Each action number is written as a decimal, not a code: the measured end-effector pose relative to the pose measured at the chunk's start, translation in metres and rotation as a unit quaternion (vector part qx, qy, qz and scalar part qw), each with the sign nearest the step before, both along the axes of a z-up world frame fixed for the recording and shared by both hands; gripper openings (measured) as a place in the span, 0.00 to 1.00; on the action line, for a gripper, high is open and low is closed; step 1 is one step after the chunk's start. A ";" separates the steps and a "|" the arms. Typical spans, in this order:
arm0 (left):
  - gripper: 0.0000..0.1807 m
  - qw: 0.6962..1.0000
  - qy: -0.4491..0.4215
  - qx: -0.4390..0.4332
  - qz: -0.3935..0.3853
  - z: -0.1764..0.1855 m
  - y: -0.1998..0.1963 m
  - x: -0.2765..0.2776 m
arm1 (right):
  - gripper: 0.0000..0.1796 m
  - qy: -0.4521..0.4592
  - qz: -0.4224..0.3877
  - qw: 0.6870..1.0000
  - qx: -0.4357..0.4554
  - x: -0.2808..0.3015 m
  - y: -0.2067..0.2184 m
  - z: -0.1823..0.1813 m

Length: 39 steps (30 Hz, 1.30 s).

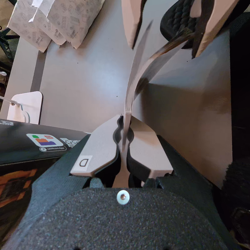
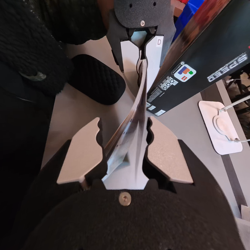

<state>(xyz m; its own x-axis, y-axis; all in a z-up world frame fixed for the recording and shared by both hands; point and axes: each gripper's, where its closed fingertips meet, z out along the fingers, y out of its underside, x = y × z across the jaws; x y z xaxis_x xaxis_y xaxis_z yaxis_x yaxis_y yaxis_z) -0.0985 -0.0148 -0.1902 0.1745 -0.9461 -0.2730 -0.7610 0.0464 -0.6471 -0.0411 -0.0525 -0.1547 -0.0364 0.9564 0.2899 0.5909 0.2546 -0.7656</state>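
Our left gripper (image 1: 125,135) pinches one end of a bent booklet (image 2: 135,121) above the table (image 1: 81,81), while our right gripper (image 2: 123,136) gapes around its far end without clamping, beside the black box (image 2: 202,67).

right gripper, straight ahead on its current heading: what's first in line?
Probably the booklet, which already runs out between the right gripper's open fingers. Beyond it, the left gripper, shut on the booklet's far edge. Depth is hard to judge.
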 end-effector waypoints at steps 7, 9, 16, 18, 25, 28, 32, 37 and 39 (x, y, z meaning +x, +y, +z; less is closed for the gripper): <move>0.02 0.999 0.038 -0.018 0.002 0.009 0.005 0.008 | 0.41 -0.028 -0.015 0.999 0.014 -0.008 0.004 -0.008; 0.02 0.999 0.045 -0.014 -0.003 0.011 0.004 0.009 | 0.34 -0.025 -0.037 0.999 0.027 -0.007 0.015 -0.004; 0.02 0.999 0.037 -0.008 -0.023 0.016 0.000 0.012 | 0.02 -0.019 -0.047 0.997 0.060 -0.003 0.030 -0.003; 0.02 0.999 0.004 0.009 -0.030 0.025 -0.001 0.014 | 0.02 0.011 -0.051 0.998 0.045 -0.002 0.032 0.002; 0.21 0.969 -0.239 0.016 -0.067 0.069 -0.010 0.008 | 0.02 0.215 -0.026 0.975 -0.045 0.012 0.028 0.048; 0.24 0.936 -0.340 -0.013 -0.089 0.075 -0.015 0.015 | 0.02 0.329 0.006 0.939 -0.100 0.011 0.021 0.072; 0.10 0.919 -0.376 -0.035 -0.113 0.075 -0.025 0.034 | 0.02 0.391 0.040 0.910 -0.133 0.001 0.011 0.077; 0.03 0.944 -0.309 -0.049 -0.107 0.061 -0.024 0.028 | 0.03 0.317 0.016 0.944 -0.093 -0.001 0.018 0.058; 0.02 0.956 -0.276 -0.045 -0.092 0.053 -0.021 0.022 | 0.11 0.286 0.006 0.956 -0.062 0.001 0.020 0.063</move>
